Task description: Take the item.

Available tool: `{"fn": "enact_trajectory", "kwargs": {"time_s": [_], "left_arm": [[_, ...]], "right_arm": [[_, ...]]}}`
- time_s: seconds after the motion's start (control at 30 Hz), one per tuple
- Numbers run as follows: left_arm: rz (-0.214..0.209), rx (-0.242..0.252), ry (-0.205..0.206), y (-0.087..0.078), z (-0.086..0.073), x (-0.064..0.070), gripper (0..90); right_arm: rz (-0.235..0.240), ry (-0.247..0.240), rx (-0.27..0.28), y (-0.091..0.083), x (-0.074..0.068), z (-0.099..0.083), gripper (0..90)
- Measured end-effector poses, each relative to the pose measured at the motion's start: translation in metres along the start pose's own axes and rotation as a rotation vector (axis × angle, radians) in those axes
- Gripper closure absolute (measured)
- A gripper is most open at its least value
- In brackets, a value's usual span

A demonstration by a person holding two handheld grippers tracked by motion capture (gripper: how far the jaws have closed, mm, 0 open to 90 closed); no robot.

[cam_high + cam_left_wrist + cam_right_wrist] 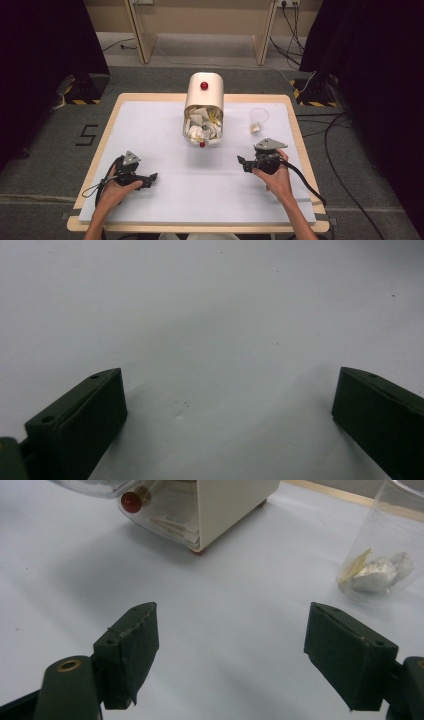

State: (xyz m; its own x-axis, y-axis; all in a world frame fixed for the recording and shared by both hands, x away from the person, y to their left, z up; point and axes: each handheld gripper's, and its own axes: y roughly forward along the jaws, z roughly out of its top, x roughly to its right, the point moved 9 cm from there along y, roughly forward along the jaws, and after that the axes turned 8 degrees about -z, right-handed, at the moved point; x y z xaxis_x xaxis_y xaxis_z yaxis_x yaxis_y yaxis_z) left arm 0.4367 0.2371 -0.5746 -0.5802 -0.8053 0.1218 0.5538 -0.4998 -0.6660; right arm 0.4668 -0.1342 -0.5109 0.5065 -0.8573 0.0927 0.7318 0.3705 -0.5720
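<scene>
A cream box (pixel 204 95) with a red knob (pixel 204 85) on top stands at the middle back of the white mat (pixel 200 195). Its clear front shows several crumpled white and yellow wrappers (pixel 202 125) and carries a second red knob (pixel 131 501). To its right stands a clear cup (pixel 259 120) holding a white wad (pixel 380 572) and a yellowish scrap. My left gripper (pixel 151 177) rests low over the mat at the front left, open and empty (pixel 230 377). My right gripper (pixel 242 162) is open and empty too (pixel 231 611), pointing toward the box (pixel 230 500) and the cup (pixel 385 540).
The mat lies on a wooden table (pixel 107 125) whose edge frames it. Cables (pixel 310 185) trail from both grippers toward the person. Bare mat lies between the two grippers and in front of the box.
</scene>
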Motion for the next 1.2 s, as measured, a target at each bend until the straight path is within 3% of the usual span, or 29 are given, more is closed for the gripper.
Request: {"fn": "enact_trajectory", "kwargs": {"time_s": [0.43,1.2], "left_arm": [[0.000,-0.001,0.001,0.000,0.000,0.000,0.0],[0.000,-0.001,0.002,0.000,0.000,0.000,0.0]], "right_arm": [[0.004,0.036,-0.011,-0.004,0.002,-0.014,21.5],[0.007,-0.031,-0.076,-0.013,-0.022,-0.040,16.3]]}}
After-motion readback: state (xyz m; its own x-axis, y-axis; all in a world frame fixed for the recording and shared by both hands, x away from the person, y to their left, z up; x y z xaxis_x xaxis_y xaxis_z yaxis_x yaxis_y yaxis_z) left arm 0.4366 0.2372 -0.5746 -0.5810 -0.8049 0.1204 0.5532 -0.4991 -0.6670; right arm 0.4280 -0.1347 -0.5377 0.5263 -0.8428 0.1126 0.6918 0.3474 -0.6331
